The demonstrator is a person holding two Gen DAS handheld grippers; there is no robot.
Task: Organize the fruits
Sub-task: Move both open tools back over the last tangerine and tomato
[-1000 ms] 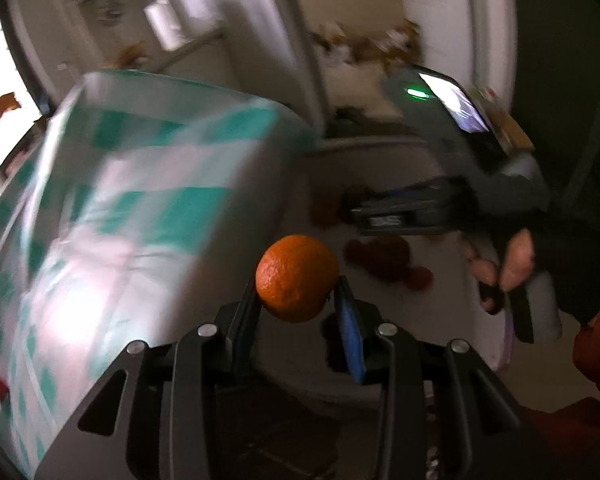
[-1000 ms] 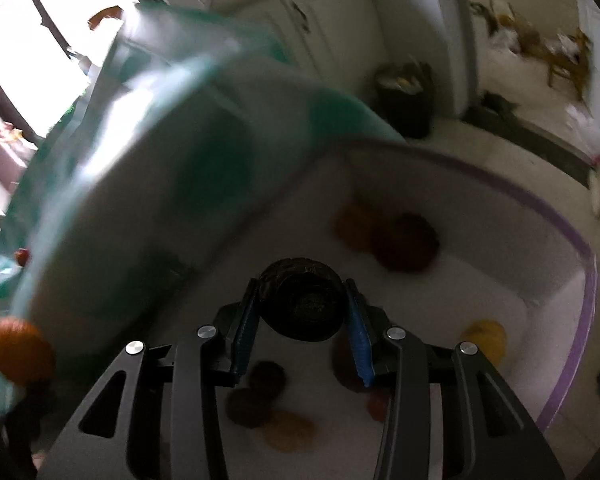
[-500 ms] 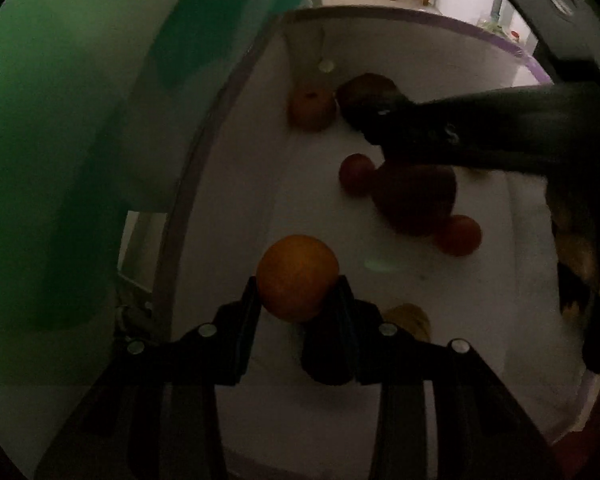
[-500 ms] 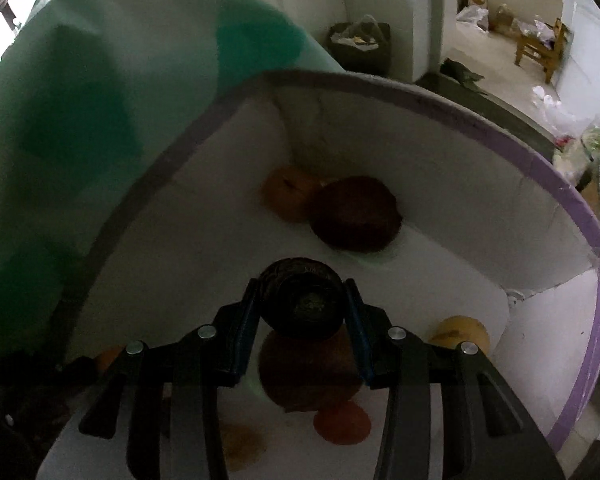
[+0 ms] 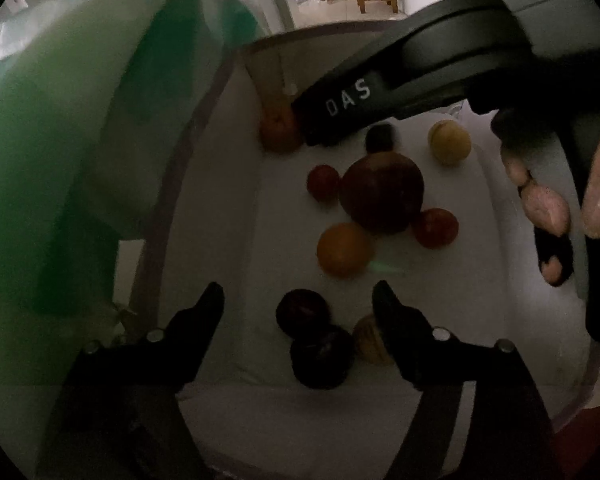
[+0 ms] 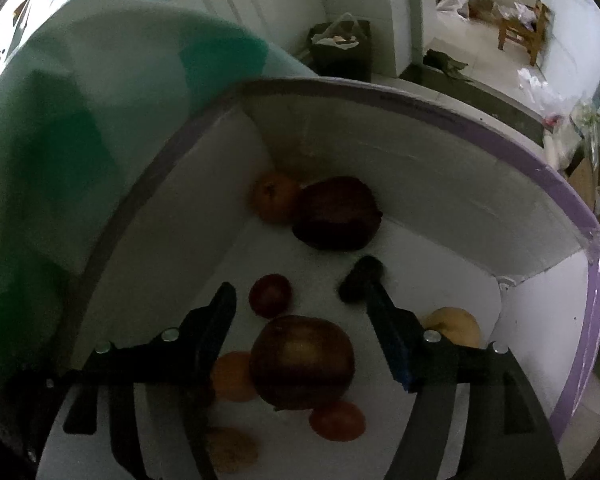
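left gripper [image 5: 298, 294]: jaws spread wide, empty, hanging inside the white box [image 6: 420, 168] over its near floor — reads as a drop position.
dark plums [image 5: 312, 336]: two, touching, on the near floor just below the left jaws; a tan fruit [image 5: 370, 340] sits beside them.
orange [image 5: 343, 249]: loose on the mid floor, touching the big red apple [image 5: 381, 191]; a likely release spot.
right gripper [image 6: 300, 280]: jaws apart, holding nothing, above the same apple; small dark fruit [image 6: 362, 278] lies blurred at its right fingertip.
far corner: another orange [image 6: 276, 202] against a dark red fruit [image 6: 336, 212], wedged by the box walls.
judgement: fruit gathers in one box; remainder not visible.
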